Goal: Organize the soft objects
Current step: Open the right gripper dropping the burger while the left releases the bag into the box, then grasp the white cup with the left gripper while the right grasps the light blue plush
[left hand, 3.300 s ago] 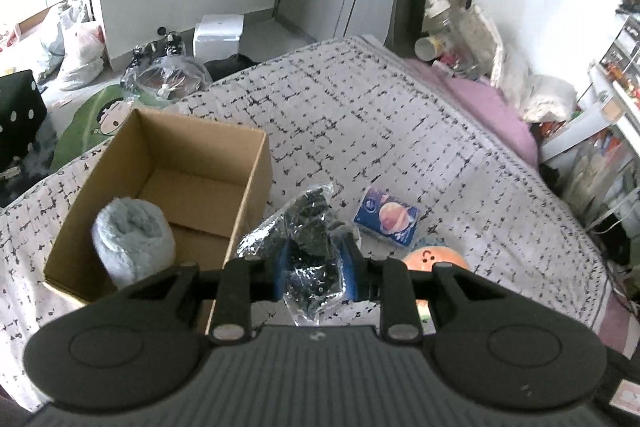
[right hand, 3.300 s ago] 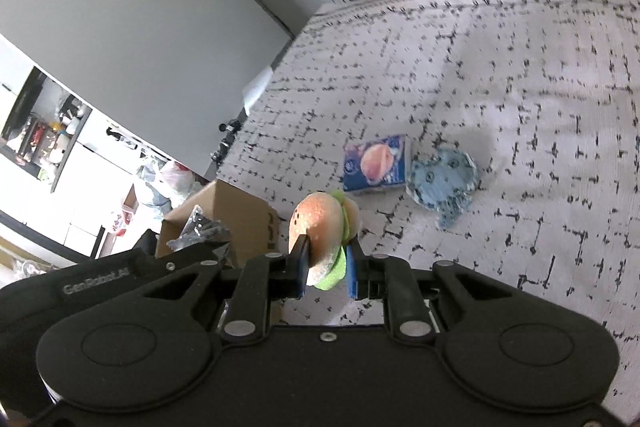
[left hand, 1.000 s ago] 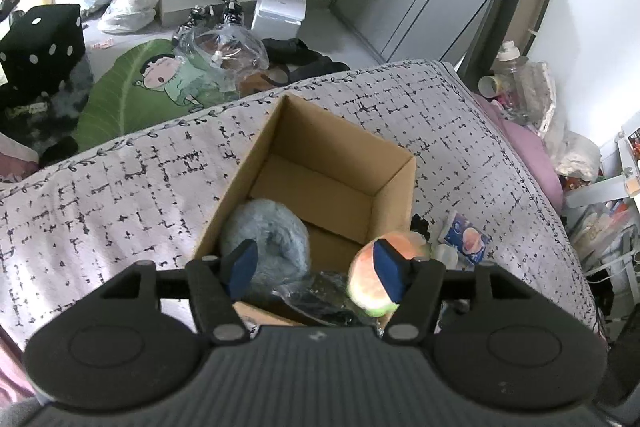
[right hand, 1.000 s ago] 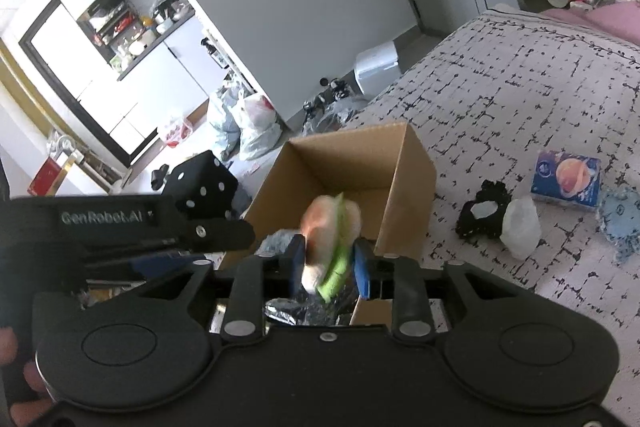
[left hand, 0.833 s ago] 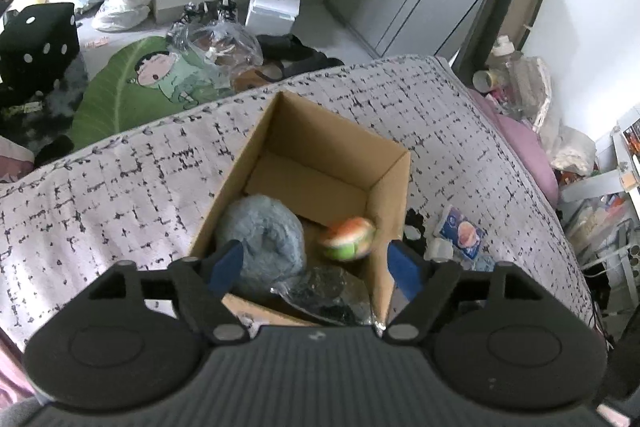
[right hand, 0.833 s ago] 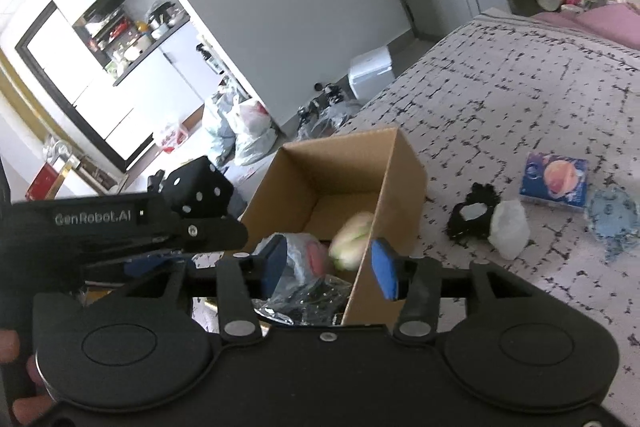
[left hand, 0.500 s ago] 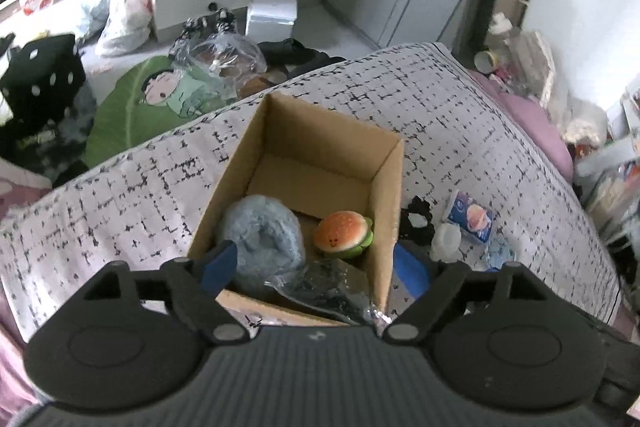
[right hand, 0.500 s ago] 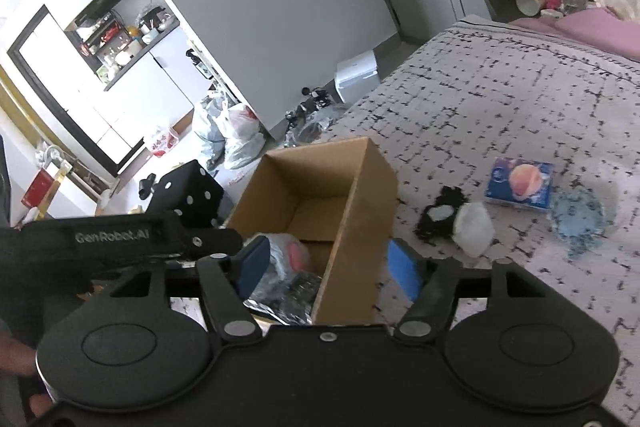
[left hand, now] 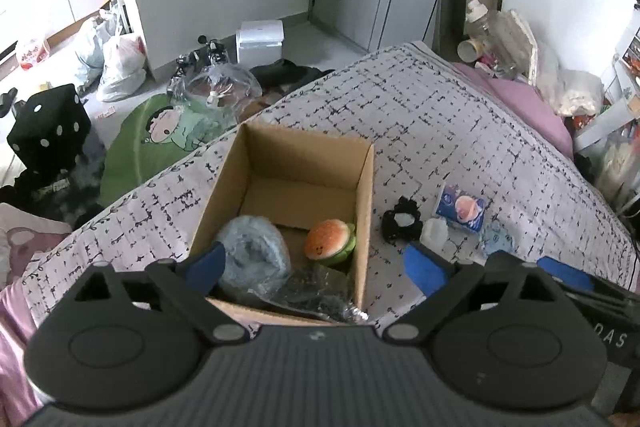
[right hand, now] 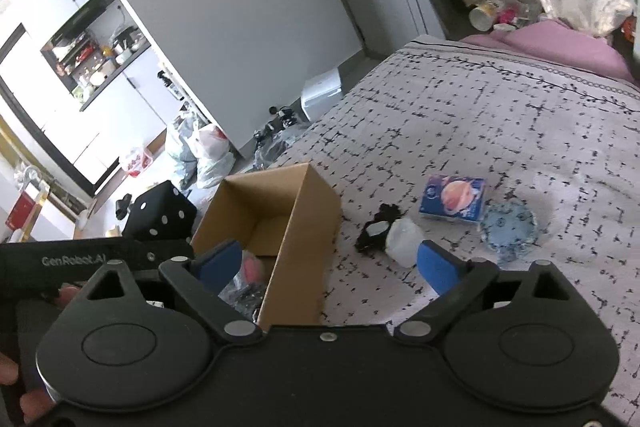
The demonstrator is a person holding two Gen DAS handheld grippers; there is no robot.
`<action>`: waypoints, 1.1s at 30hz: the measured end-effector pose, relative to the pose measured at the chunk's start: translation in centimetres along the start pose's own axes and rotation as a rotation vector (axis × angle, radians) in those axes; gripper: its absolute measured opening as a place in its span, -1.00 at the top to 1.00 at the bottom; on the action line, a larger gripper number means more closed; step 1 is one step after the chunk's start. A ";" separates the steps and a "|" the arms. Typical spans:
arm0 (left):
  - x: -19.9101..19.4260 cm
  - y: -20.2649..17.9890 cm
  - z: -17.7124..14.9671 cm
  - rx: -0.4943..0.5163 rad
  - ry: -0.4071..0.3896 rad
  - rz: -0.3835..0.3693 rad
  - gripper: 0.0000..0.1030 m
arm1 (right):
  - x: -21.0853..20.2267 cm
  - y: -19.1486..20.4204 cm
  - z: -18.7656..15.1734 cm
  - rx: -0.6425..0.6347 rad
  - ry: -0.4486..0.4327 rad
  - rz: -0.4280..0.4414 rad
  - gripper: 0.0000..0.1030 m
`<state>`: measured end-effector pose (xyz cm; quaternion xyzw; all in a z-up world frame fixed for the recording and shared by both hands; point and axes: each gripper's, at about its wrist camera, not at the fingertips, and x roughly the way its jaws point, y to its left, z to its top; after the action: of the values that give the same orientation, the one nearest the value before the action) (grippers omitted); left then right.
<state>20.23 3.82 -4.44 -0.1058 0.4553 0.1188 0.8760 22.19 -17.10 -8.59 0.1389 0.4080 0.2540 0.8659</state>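
An open cardboard box point(left hand: 366, 195) point(right hand: 316, 215) stands on the patterned bed. Inside lie a fluffy blue roll point(left hand: 256, 253), a burger plush point(left hand: 330, 241) and a clear bag of dark stuff point(left hand: 312, 291). To the box's right lie a black scrunchie point(left hand: 400, 223) point(right hand: 376, 227), a white soft lump point(left hand: 434, 233) point(right hand: 404, 237), a blue tissue pack point(left hand: 460, 207) point(right hand: 454, 205) and a light-blue cloth piece point(left hand: 496, 241) point(right hand: 508, 227). My left gripper point(left hand: 316, 265) is open and empty above the box's near end. My right gripper point(right hand: 328, 263) is open and empty, over the box's right wall.
The bed point(left hand: 440, 131) drops off at its left edge to a floor with a green cushion point(left hand: 160, 131), a black dice cube point(left hand: 48, 127) point(right hand: 160, 213), bags and a white box point(left hand: 259, 41). A pink pillow point(right hand: 560, 47) and bottles lie at the bed's far end.
The right gripper opened and dropped the burger plush into the box. Both grippers have since pulled back and up, wide open; earlier the left let go of the bag in the box.
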 end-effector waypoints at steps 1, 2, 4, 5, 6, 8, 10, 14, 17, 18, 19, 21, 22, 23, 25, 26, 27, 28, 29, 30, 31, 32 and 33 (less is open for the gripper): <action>-0.2 -0.4 0.1 0.003 -0.008 0.001 -0.88 | -0.2 -0.2 0.1 0.002 -0.002 -0.003 -0.85; -0.4 -0.7 0.1 0.010 -0.017 0.003 -0.93 | -0.3 -0.3 0.2 0.002 -0.002 -0.006 -0.86; -0.9 -1.5 0.1 0.031 -0.043 0.014 -0.99 | -0.7 -0.6 0.3 0.005 -0.002 -0.004 -0.89; -1.1 -1.9 0.1 0.039 -0.050 0.019 -0.99 | -1.0 -0.7 0.3 0.008 -0.005 -0.003 -0.91; -1.2 -2.1 0.1 0.042 -0.052 0.020 -0.99 | -1.2 -0.9 0.4 0.010 -0.008 -0.002 -0.93; -1.3 -2.6 0.1 0.036 -0.053 0.024 -0.99 | -1.7 -1.2 0.6 0.011 -0.018 -0.004 -0.98; -1.3 -3.0 0.0 0.029 -0.057 0.025 -0.99 | -2.1 -1.6 0.8 0.014 -0.028 -0.005 -1.00; -1.3 -3.8 -0.2 0.026 -0.061 0.038 -0.99 | -2.8 -2.6 1.3 0.024 -0.049 -0.021 -1.00; -1.2 -4.3 -0.2 0.018 -0.056 0.020 -1.00 | -3.2 -3.5 1.6 0.038 -0.059 -0.027 -1.00; -1.3 -4.5 -0.2 0.019 -0.058 0.021 -1.00 | -3.2 -3.8 1.6 0.042 -0.061 -0.028 -1.00; -1.2 -4.8 -0.1 0.020 -0.061 0.024 -1.00 | -3.2 -4.1 1.7 0.049 -0.060 -0.034 -1.00; -1.2 -5.3 0.0 0.018 -0.067 0.027 -1.00 | -3.3 -4.8 1.9 0.056 -0.065 -0.044 -1.00; -1.2 -5.6 0.0 0.025 -0.071 0.027 -1.00 | -3.5 -5.1 2.0 0.059 -0.076 -0.046 -1.00; -1.3 -6.1 0.0 0.034 -0.076 0.027 -1.00 | -3.8 -5.3 2.1 0.062 -0.085 -0.047 -1.00; -1.2 -6.7 0.0 0.034 -0.082 0.020 -1.00 | -4.2 -5.9 2.4 0.066 -0.103 -0.048 -1.00; -1.0 -6.9 0.1 0.027 -0.079 0.012 -1.00 | -4.4 -6.2 2.5 0.069 -0.114 -0.048 -1.00; -0.8 -7.2 0.1 0.022 -0.076 0.006 -1.00 | -4.5 -6.6 2.5 0.071 -0.122 -0.056 -1.00; -0.7 -7.5 0.2 0.024 -0.078 0.006 -1.00 | -4.6 -7.0 2.6 0.075 -0.124 -0.072 -1.00; -0.6 -7.9 0.2 0.029 -0.083 0.009 -1.00 | -4.7 -7.4 2.7 0.079 -0.125 -0.080 -1.00; -0.5 -8.2 0.3 0.033 -0.086 0.009 -1.00 | -4.8 -7.7 2.7 0.081 -0.126 -0.084 -1.00; -0.4 -8.6 0.3 0.033 -0.086 0.001 -1.00 | -4.9 -8.0 2.8 0.083 -0.126 -0.084 -1.00; -0.2 -8.8 0.4 0.030 -0.084 -0.008 -1.00 | -4.9 -8.4 2.9 0.086 -0.127 -0.089 -1.00; -0.1 -9.0 0.5 0.031 -0.084 -0.014 -1.00 | -5.0 -8.7 3.0 0.087 -0.128 -0.097 -1.00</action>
<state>23.27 -4.64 -3.37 -0.0902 0.4192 0.1097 0.8967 24.66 -27.21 -7.40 0.1723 0.3685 0.1844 0.8947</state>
